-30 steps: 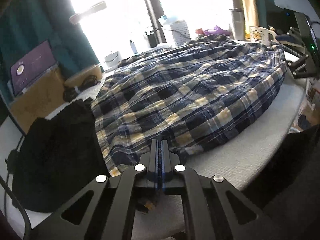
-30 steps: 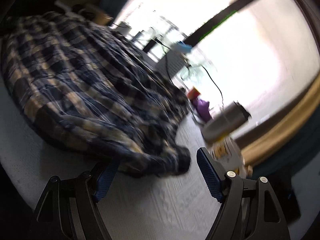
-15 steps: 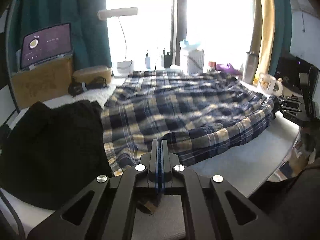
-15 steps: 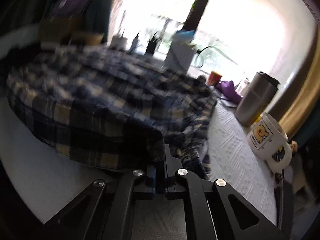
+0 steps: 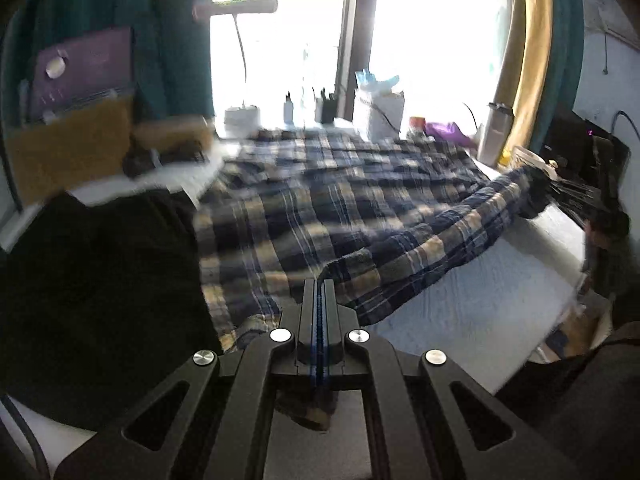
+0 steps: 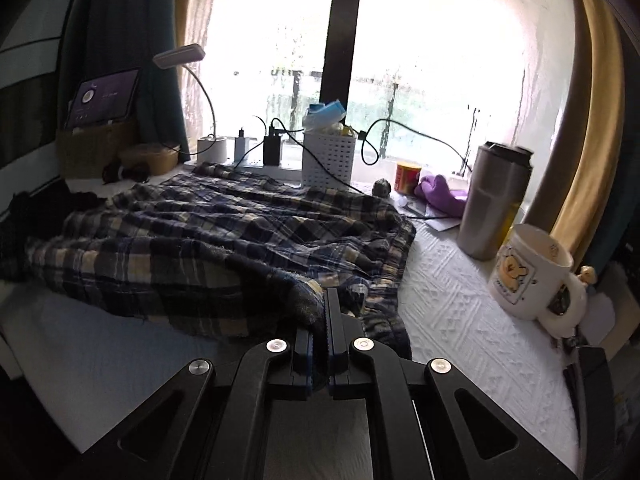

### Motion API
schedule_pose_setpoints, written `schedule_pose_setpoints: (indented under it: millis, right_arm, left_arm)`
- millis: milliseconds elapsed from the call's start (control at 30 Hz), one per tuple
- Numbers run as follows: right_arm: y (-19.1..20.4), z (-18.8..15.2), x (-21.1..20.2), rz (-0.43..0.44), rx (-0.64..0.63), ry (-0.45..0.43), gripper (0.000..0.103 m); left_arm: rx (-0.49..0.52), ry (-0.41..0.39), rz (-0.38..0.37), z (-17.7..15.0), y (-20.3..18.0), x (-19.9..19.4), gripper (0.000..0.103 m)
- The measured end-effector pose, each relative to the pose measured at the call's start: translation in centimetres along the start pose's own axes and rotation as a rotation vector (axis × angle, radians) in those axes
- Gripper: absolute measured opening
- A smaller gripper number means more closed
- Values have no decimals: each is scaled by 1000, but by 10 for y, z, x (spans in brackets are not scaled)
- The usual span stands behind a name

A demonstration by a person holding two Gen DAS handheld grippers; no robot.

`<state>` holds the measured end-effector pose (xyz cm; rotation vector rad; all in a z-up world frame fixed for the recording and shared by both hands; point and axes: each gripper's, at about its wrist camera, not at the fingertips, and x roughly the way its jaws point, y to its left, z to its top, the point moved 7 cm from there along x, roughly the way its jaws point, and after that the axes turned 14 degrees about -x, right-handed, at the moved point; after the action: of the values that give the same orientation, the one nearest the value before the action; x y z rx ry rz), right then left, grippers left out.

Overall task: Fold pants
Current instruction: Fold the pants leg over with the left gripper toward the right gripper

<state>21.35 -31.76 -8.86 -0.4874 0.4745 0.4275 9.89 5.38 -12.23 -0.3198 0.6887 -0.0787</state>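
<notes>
Blue, navy and yellow plaid pants (image 5: 352, 208) lie spread across the white textured table cover (image 5: 480, 304). My left gripper (image 5: 319, 283) is shut on their near edge, and a scrap of plaid hangs below the fingers. In the right wrist view the same pants (image 6: 224, 232) stretch away to the left. My right gripper (image 6: 325, 295) is shut on a bunched fold of their near hem. The held edge is raised off the cover between the two grippers. In the left wrist view, the black right gripper (image 5: 568, 192) shows at the far right, gripping the pants' end.
A black garment (image 5: 92, 292) lies left of the pants. A white bear mug (image 6: 528, 276) and a steel tumbler (image 6: 494, 204) stand at the right. A white basket (image 6: 328, 160), cables, a red can (image 6: 407, 177) and a desk lamp (image 6: 180, 56) line the window side.
My right gripper went from wide open around the hem to shut on it and rolled level. Both grippers rose a little, lifting the near edge of the pants.
</notes>
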Motion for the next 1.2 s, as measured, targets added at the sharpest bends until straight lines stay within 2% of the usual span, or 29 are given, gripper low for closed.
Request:
schedule_pose_setpoints:
  millis: [133,167,200,233,267,300,333,367,467,500,533,567,600,633,667,700,800,933,1200]
  right_arm:
    - [2,1,30,27,21,51,4]
    - [3,0,36,40,31,64,4]
    - [4,-1,40,45,38,76,4]
    - [5,-1,44,50,37,94,4]
    - [6,-1,46,53,35,101,4]
    - [6,-1,46,57,38,102,4]
    - [6,-2,46,64,45,107,4]
    - [5,-3,47,68,53,109,4]
    - [4,-4,47,73,64,109,4]
    - [4,-4,47,71,63,109,4]
    - [4,-4,47,73,64,108,4]
    - [4,-4,47,72,63,106,4]
    - [3,-3,46,69,64,103,4]
    - [2,-3,46,67,64,100,4]
    - [1,-2,45,63,65,98,4]
    - [0,-1,44,62,65,96,4]
    - [0,1,38,66,63,81,4]
    - [2,2,29,57,71,69,4]
    - [-7,25,-7,6,85,-21,4]
  left_arm:
    - [14,105,-21,-12,7,18,2]
    - [27,128,-25,-16,8,20,7]
    - [46,154,-34,-19,7,23,28]
    - [55,166,-48,-21,6,22,43]
    - [62,178,-76,-23,3,20,74]
    - [68,179,-96,-24,1,17,89]
    - [76,177,-105,-24,-1,15,90]
    - [95,176,-101,-25,-3,15,90]
    - [163,196,26,-30,5,26,90]
    - [184,212,48,-33,6,30,90]
    - [221,186,43,-33,3,27,89]
    - [238,189,33,-35,2,26,82]
    - [234,199,10,-35,1,25,68]
    - [217,200,5,-34,2,24,60]
    - [212,190,22,-32,5,23,39]
    - [202,190,23,-31,7,22,25]
    - [183,168,55,-26,13,20,7]
    - [173,83,40,-13,2,3,6]
    - [203,-89,17,43,-20,-27,6]
